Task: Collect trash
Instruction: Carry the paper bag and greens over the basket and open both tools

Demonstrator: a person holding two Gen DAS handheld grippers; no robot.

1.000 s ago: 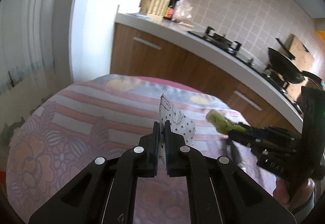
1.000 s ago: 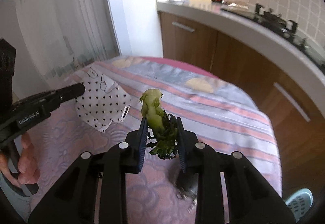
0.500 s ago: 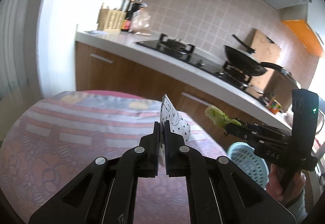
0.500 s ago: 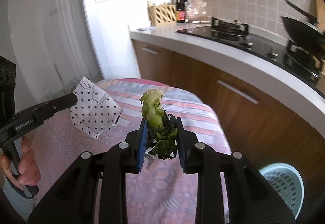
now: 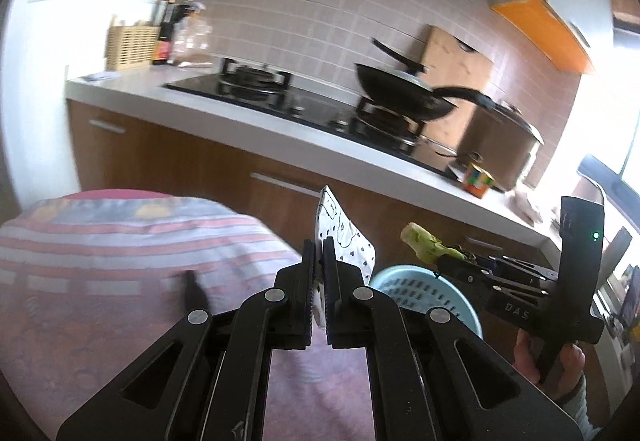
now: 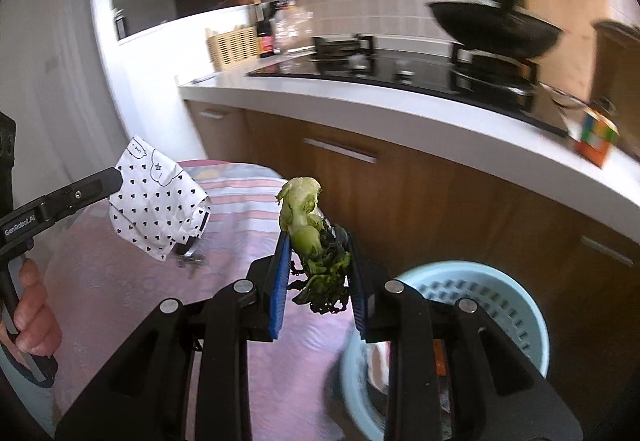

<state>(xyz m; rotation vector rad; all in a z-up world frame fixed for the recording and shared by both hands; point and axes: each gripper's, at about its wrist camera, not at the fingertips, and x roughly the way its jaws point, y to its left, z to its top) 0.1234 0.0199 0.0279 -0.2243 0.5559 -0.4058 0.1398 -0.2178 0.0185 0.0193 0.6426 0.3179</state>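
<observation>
My left gripper (image 5: 319, 247) is shut on a white wrapper with small black hearts (image 5: 346, 241), held up in the air past the table's edge. In the right wrist view the same wrapper (image 6: 158, 207) hangs from the left gripper's tips (image 6: 114, 179) at the left. My right gripper (image 6: 316, 241) is shut on a wilted green vegetable scrap (image 6: 310, 233), whose pale stem sticks up above the blue pads. A light blue plastic bin (image 6: 476, 281) stands on the floor below and right of the right gripper; the bin (image 5: 416, 287) also shows just beyond the left gripper.
A table with a striped, flowered cloth (image 5: 120, 241) lies to the left. A small dark object (image 6: 188, 255) rests on the cloth. Brown cabinets (image 6: 400, 181) under a white counter run behind, with a hob and black wok (image 5: 404, 97). A colour cube (image 6: 598, 137) sits on the counter.
Both grippers swung right off the table toward the counter, still holding the wrapper and the vegetable scrap. The blue bin has come into view below them.
</observation>
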